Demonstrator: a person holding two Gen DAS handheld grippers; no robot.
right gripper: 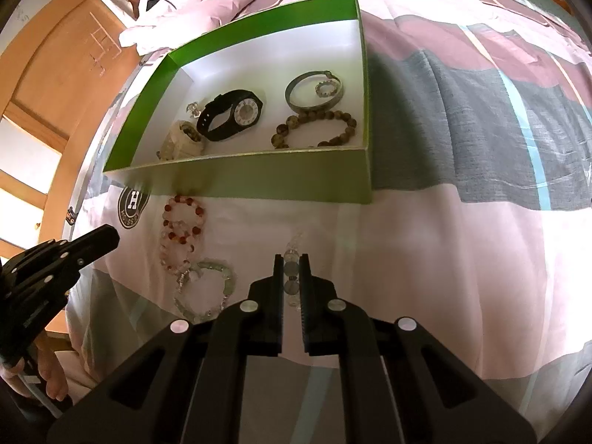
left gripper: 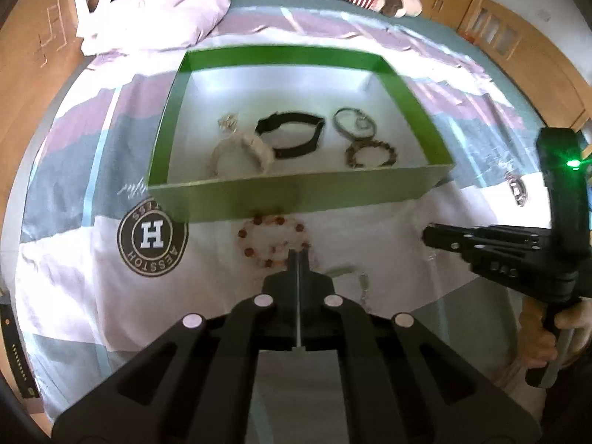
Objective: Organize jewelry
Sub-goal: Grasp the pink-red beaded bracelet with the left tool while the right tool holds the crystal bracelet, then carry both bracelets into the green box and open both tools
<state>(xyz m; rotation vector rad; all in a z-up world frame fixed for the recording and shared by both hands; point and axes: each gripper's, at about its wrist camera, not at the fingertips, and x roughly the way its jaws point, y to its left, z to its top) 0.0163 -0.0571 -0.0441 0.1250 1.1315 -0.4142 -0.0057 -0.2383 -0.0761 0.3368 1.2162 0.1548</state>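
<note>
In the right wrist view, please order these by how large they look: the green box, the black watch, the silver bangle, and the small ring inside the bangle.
Largest to smallest:
1. green box
2. black watch
3. silver bangle, only slightly smaller than the watch, and farther from the camera, so this order is unsure
4. small ring

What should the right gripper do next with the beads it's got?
Probably lift and carry forward over the green box. The right gripper is shut on a clear and grey bead bracelet just above the bedspread, while the box's white floor shows bare space between the black watch and the brown bead bracelet. The left gripper is shut, holding nothing.
</note>
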